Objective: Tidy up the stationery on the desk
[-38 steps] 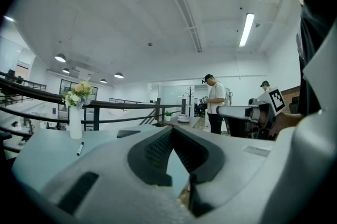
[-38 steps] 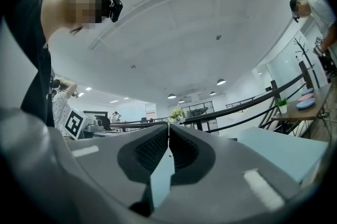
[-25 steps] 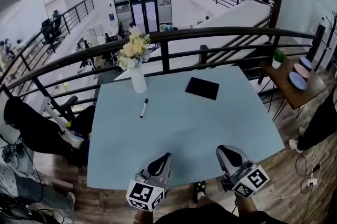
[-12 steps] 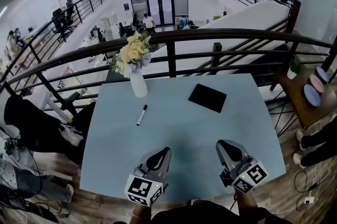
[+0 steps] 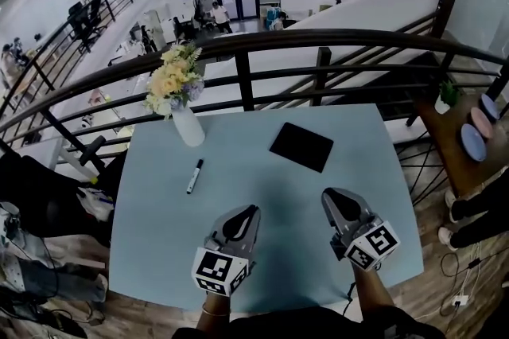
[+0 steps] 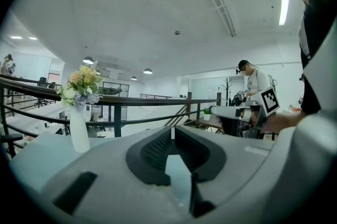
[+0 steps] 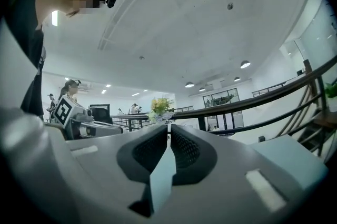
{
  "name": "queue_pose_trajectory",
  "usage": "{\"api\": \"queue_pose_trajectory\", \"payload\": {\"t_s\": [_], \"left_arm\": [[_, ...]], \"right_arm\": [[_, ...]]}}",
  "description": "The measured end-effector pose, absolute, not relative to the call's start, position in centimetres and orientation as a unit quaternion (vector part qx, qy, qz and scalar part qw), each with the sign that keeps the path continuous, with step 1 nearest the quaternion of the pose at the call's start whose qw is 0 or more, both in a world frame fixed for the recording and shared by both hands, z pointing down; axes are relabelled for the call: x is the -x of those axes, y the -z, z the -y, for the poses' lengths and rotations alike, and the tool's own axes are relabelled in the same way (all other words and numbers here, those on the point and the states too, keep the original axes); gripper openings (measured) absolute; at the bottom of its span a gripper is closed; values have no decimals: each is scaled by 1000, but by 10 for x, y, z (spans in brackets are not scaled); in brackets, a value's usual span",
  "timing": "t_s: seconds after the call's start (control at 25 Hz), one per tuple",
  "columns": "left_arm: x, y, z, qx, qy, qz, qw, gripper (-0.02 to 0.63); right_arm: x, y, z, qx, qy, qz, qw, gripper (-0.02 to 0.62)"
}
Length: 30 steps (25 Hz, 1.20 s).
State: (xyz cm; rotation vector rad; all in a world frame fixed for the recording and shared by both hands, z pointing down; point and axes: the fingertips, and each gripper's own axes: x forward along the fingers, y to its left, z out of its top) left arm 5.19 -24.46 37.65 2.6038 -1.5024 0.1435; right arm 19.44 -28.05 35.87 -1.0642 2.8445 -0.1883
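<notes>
Looking down in the head view, we find the left gripper (image 5: pixel 248 214) and the right gripper (image 5: pixel 330 198) side by side at the lower middle of the frame, over the near part of the pale blue surface (image 5: pixel 262 178), both empty. The marker pen (image 5: pixel 194 177) lies left of centre, well apart from either gripper. The black pad (image 5: pixel 301 146) lies above centre, and neither is touched. The vase of flowers (image 5: pixel 188 126) stands just above the pen, and we judge that the main hazard: a reach that overshoots the pen could tip it. The pen is round and lies towards the surface's left edge, so a glancing push might roll it off. We see no obvious place to put things.

In the left gripper view, the jaws stand a crack apart, having just been opening, with nothing between them. The vase of flowers (image 6: pixel 79 128) rises at the left. That gap looks too narrow for the pen, so coming down like this would shove it rather than straddle it.

In the right gripper view, the jaws are pressed together on nothing, with the vase of flowers (image 7: pixel 160 106) far beyond their tips. Unless they spread first, they would likely skate over the thin pad.
</notes>
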Motion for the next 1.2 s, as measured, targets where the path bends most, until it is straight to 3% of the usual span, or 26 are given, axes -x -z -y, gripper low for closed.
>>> {"api": "queue_pose_trajectory", "payload": {"t_s": [0.64,1.2], "left_arm": [[-91,-443,376,-846,-75,517,106,71],[-114,-530,457,-812,-103,545,181,144]], "right_arm": [[-224,-420,441,378,59,-923,-50,46],[-220,-541,564,335,97,-912,-215,119]]}}
